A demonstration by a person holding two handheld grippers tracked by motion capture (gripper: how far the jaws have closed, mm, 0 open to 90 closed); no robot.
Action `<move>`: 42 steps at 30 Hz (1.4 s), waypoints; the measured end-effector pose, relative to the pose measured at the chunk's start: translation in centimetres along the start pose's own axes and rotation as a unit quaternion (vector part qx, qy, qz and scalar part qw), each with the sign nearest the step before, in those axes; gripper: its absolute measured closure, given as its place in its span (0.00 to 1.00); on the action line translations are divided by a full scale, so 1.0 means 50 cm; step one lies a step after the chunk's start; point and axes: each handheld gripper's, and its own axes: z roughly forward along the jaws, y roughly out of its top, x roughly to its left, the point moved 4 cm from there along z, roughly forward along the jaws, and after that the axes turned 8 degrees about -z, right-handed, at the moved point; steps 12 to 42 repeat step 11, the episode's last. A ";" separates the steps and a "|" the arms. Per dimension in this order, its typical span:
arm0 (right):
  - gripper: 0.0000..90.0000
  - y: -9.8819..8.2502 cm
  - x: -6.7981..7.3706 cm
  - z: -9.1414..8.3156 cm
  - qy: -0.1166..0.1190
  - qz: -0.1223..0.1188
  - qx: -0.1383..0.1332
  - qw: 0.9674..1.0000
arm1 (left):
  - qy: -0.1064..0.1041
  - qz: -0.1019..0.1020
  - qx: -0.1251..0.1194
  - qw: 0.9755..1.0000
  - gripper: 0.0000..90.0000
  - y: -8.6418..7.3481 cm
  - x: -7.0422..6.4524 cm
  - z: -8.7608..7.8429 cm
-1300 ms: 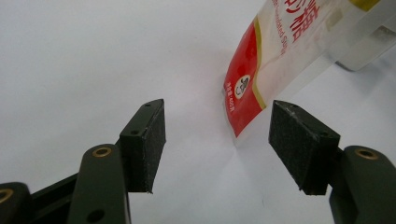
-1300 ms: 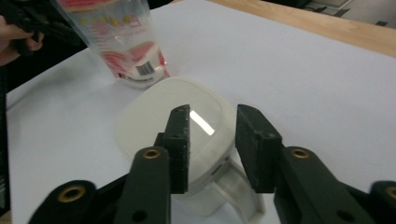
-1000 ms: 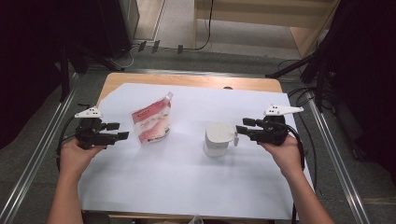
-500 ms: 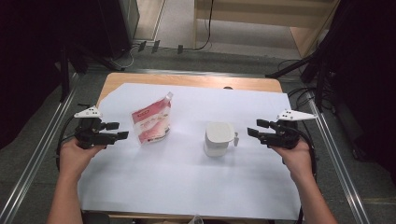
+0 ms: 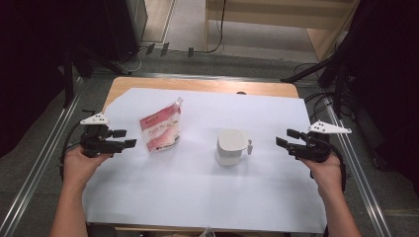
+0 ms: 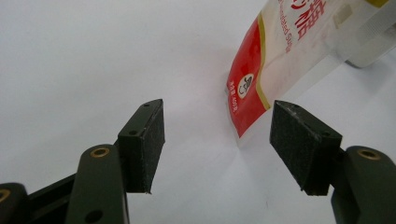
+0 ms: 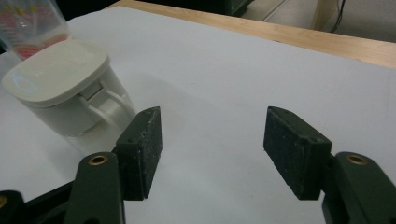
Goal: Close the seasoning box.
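White paper (image 5: 197,197) covers most of a wooden table (image 5: 197,85), with dark equipment and a grey floor behind it. On the paper, left of centre, lies a red-and-white plastic refill pouch with a clear spout corner (image 5: 160,131). Its long axis runs from the near-left up to the far-right in the high view, and the spout end points away from the person, toward the far edge. Its red-printed bottom end faces the left gripper (image 5: 118,139), which sits just beside it at the left edge of the paper. In the left gripper view the black pads (image 6: 148,142) stand wide apart with nothing between them, and the pouch's red corner (image 6: 250,88) lies ahead of the gap, apart from both pads.

Near the middle of the paper stands a white, rounded-square plastic container with a flat hinged lid (image 5: 230,146), upright, its small handle turned toward the right side. The right gripper (image 5: 287,140) is held near the right edge of the paper, well clear of the container. Its jaws have just been opening and stand wide, with nothing between them; the right gripper view shows the container (image 7: 65,93) off to the left, beyond the pads (image 7: 294,151).
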 end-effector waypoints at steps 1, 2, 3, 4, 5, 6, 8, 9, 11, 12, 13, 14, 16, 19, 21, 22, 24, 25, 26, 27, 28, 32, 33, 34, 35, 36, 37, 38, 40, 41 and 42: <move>0.42 -0.002 -0.001 0.002 0.001 0.003 -0.001 1.000 | 0.000 0.001 0.001 1.000 0.41 0.000 0.000 0.001; 0.41 -0.003 -0.002 0.004 0.001 0.006 -0.001 1.000 | 0.001 0.001 0.000 1.000 0.41 0.000 -0.001 0.002; 0.40 -0.005 -0.002 0.006 0.002 0.006 0.004 1.000 | 0.001 0.002 0.003 1.000 0.41 0.000 -0.001 0.002; 0.40 -0.006 -0.001 0.008 0.002 0.006 0.005 1.000 | 0.001 0.002 0.002 1.000 0.41 0.000 -0.002 0.002; 0.40 -0.006 -0.002 0.011 0.000 0.002 0.006 1.000 | 0.002 0.003 0.000 1.000 0.41 0.000 -0.002 0.003; 0.40 -0.007 -0.001 0.012 0.000 0.003 0.007 1.000 | 0.000 0.002 0.002 1.000 0.41 0.000 -0.002 0.003; 0.40 -0.007 -0.002 0.015 -0.001 0.001 0.007 1.000 | 0.002 0.002 0.001 1.000 0.41 0.001 -0.002 0.004; 0.40 -0.008 -0.001 0.016 -0.001 0.004 0.010 1.000 | 0.002 0.003 0.000 1.000 0.40 0.001 -0.002 0.004; 0.40 -0.009 0.000 0.016 -0.001 0.006 0.013 1.000 | 0.002 0.003 0.001 1.000 0.40 0.001 -0.003 0.004; 0.40 -0.009 0.000 0.016 -0.001 0.006 0.013 1.000 | 0.002 0.003 0.001 1.000 0.40 0.001 -0.003 0.004; 0.40 -0.009 0.000 0.016 -0.001 0.006 0.013 1.000 | 0.002 0.003 0.001 1.000 0.40 0.001 -0.003 0.004; 0.40 -0.009 0.000 0.016 -0.001 0.006 0.013 1.000 | 0.002 0.003 0.001 1.000 0.40 0.001 -0.003 0.004; 0.40 -0.009 0.000 0.016 -0.001 0.006 0.013 1.000 | 0.002 0.003 0.001 1.000 0.40 0.001 -0.003 0.004; 0.40 -0.009 0.000 0.016 -0.001 0.006 0.013 1.000 | 0.002 0.003 0.001 1.000 0.40 0.001 -0.003 0.004; 0.40 -0.009 0.000 0.016 -0.001 0.006 0.013 1.000 | 0.002 0.003 0.001 1.000 0.40 0.001 -0.003 0.004; 0.40 -0.009 0.000 0.016 -0.001 0.006 0.013 1.000 | 0.002 0.003 0.001 1.000 0.40 0.001 -0.003 0.004; 0.40 -0.009 0.000 0.016 -0.001 0.006 0.013 1.000 | 0.002 0.003 0.001 1.000 0.40 0.001 -0.003 0.004; 0.40 -0.009 0.000 0.016 -0.001 0.006 0.013 1.000 | 0.002 0.003 0.001 1.000 0.40 0.001 -0.003 0.004; 0.40 -0.009 0.000 0.016 -0.001 0.006 0.013 1.000 | 0.002 0.003 0.001 1.000 0.40 0.001 -0.003 0.004; 0.40 -0.009 0.000 0.016 -0.001 0.006 0.013 1.000 | 0.002 0.003 0.001 1.000 0.40 0.001 -0.003 0.004; 0.40 -0.009 0.000 0.016 -0.001 0.006 0.013 1.000 | 0.002 0.003 0.001 1.000 0.40 0.001 -0.003 0.004; 0.40 -0.009 0.000 0.016 -0.001 0.006 0.013 1.000 | 0.002 0.003 0.001 1.000 0.40 0.001 -0.003 0.004; 0.40 -0.009 0.000 0.016 -0.001 0.006 0.013 1.000 | 0.002 0.003 0.001 1.000 0.40 0.001 -0.003 0.004; 0.40 -0.009 0.000 0.016 -0.001 0.006 0.013 1.000 | 0.002 0.003 0.001 1.000 0.40 0.001 -0.003 0.004; 0.40 -0.009 0.000 0.016 -0.001 0.006 0.013 1.000 | 0.002 0.003 0.001 1.000 0.40 0.001 -0.003 0.004; 0.40 -0.009 0.000 0.016 -0.001 0.006 0.013 1.000 | 0.002 0.003 0.001 1.000 0.40 0.001 -0.003 0.004; 0.40 -0.009 0.000 0.016 -0.001 0.006 0.013 1.000 | 0.002 0.003 0.001 1.000 0.40 0.001 -0.003 0.004; 0.40 -0.009 0.000 0.016 -0.001 0.006 0.013 1.000 | 0.002 0.003 0.001 1.000 0.40 0.001 -0.003 0.004; 0.40 -0.009 0.000 0.016 -0.001 0.006 0.013 1.000 | 0.002 0.003 0.001 1.000 0.40 0.001 -0.003 0.004; 0.40 -0.009 0.000 0.016 -0.001 0.006 0.013 1.000 | 0.002 0.003 0.001 1.000 0.40 0.001 -0.003 0.004; 0.40 -0.009 0.000 0.016 -0.001 0.006 0.013 1.000 | 0.002 0.003 0.001 1.000 0.40 0.001 -0.003 0.004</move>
